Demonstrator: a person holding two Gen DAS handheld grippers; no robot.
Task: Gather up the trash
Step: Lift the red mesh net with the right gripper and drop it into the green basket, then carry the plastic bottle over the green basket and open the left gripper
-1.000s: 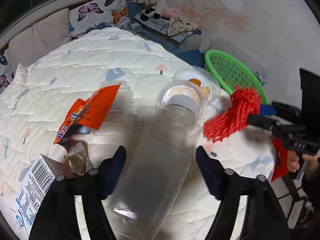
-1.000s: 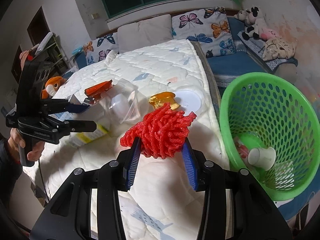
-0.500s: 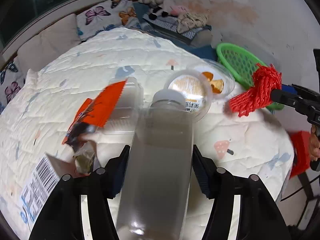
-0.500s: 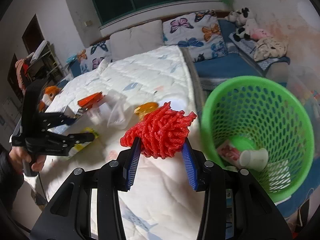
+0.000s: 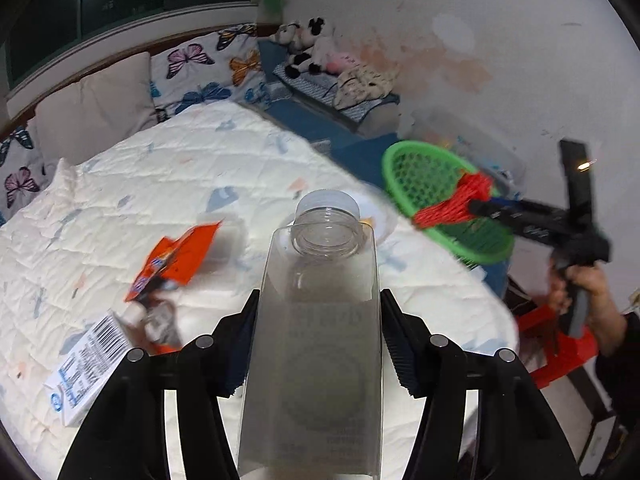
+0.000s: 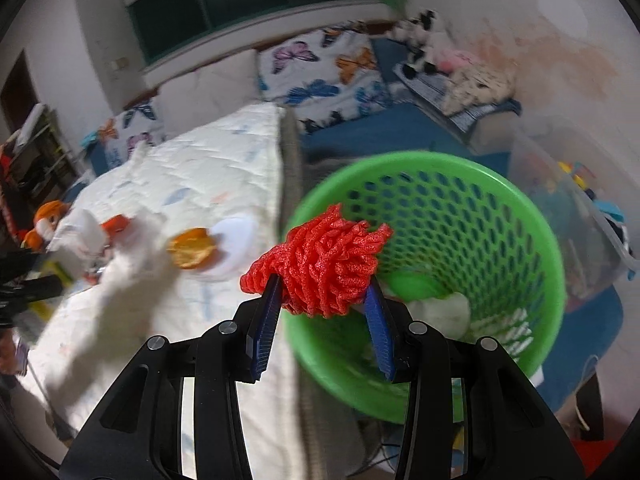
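My left gripper [image 5: 320, 312] is shut on a clear empty plastic bottle [image 5: 316, 360], which it holds up off the white quilt, white cap [image 5: 326, 202] pointing away. My right gripper [image 6: 324, 286] is shut on a bunched red foam net [image 6: 324, 252] and hangs over the near rim of the green mesh basket [image 6: 520, 216]. The basket holds a white cup [image 6: 444, 312] and other scraps. The left wrist view shows the red net [image 5: 452, 204] above the basket [image 5: 404, 152]. An orange wrapper [image 5: 180, 252] and a barcoded carton [image 5: 88, 364] lie on the bed.
An orange peel-like piece [image 6: 190, 246] and a white lid [image 6: 234, 236] rest near the bed's edge. A person's hand [image 5: 588, 284] holds the right gripper above a red stool [image 5: 560, 352]. Butterfly pillows [image 5: 208, 68] and stuffed toys [image 5: 312, 46] line the far side. A clear storage box [image 6: 580, 208] stands beyond the basket.
My left gripper's jaws closed on the clear bottle and lifted it off the quilt. My right gripper carried the red net rightward from above the bed to over the green basket.
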